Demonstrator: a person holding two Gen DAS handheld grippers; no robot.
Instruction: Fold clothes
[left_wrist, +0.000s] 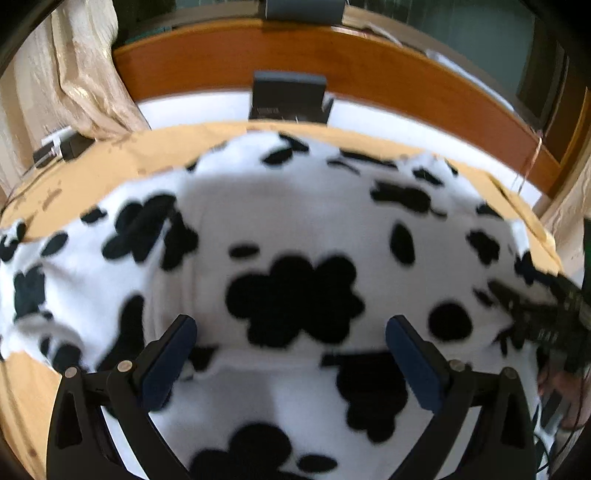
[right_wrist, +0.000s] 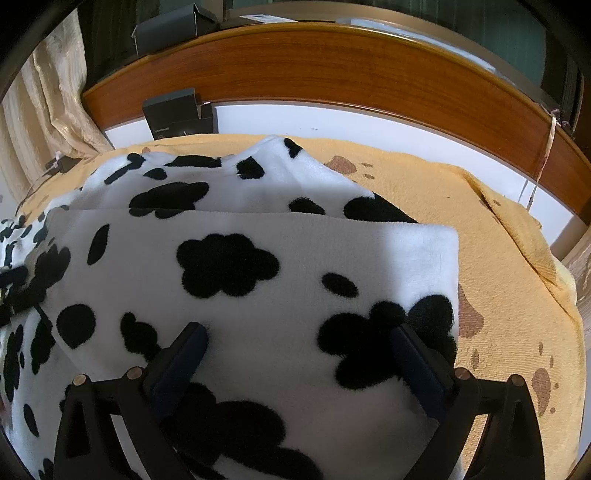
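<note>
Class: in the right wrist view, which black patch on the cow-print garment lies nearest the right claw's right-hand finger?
The big lobed patch at the cow-print garment's right edge: the right claw's finger overlaps it, unlike the cloud-shaped one higher up.

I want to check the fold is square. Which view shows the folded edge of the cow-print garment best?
The right wrist view: the cow-print garment is sharp there, and its folded top layer ends in a clear straight edge and corner over the yellow cloth. The left wrist view is blurred and shows mostly spotted fabric, the layer edges faint.

Left claw (left_wrist: 291, 339) spread wide above cow-print garment (left_wrist: 295, 229) lying on yellow cloth (left_wrist: 110, 166).
</note>
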